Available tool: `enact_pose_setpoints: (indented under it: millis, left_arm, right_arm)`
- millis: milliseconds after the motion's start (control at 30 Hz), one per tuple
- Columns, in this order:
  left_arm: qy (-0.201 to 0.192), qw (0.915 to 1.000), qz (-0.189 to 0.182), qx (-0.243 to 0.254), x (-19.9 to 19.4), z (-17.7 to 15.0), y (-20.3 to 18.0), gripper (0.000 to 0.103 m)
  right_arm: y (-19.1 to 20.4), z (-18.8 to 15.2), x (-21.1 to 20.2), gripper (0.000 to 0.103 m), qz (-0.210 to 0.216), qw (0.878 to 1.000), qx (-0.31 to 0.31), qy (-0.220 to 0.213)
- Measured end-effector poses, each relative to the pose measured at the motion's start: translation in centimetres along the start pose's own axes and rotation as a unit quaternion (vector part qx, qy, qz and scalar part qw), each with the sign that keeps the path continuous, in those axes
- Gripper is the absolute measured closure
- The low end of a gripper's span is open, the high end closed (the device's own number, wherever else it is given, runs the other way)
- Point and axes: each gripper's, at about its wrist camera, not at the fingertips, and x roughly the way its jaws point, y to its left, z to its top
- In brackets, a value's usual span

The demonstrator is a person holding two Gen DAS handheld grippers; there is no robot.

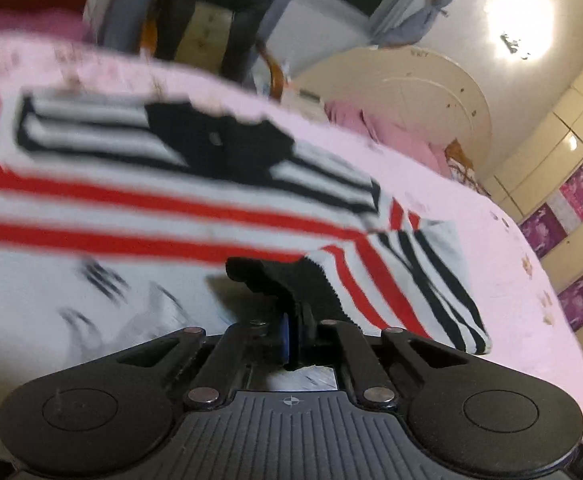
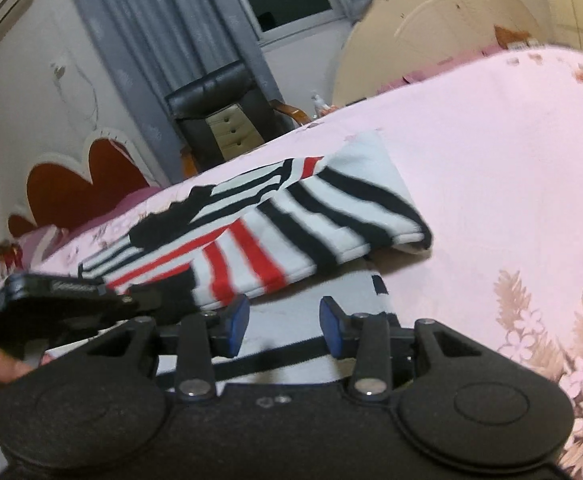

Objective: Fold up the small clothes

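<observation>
While pinched: striped garment on bed.

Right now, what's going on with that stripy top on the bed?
A person is folding a small striped top on a pink bedspread, using a pair of tongs in each hand. The left tongs are shut on a black edge of the top, lifting it. The right tongs are open, empty, just above the white fabric nearest them. One sleeve already lies folded across the body.
</observation>
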Motion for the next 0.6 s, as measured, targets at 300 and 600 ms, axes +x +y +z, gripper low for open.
enact_pose_setpoints:
  millis: [300, 600]
  left_arm:
    - [-0.020, 0.9985, 0.050, -0.012, -3.8, 1.9, 7.8, 0.100]
    - [-0.010, 0.9979, 0.063, 0.014, -2.4, 2.2, 8.9, 0.100]
  right_arm:
    - [-2.6, 1.7, 2.3, 0.057, 0.064, 0.990, 0.127, 0.012]
    - [-5.2, 2.6, 5.6, 0.053, 0.084, 0.967, 0.240, 0.014]
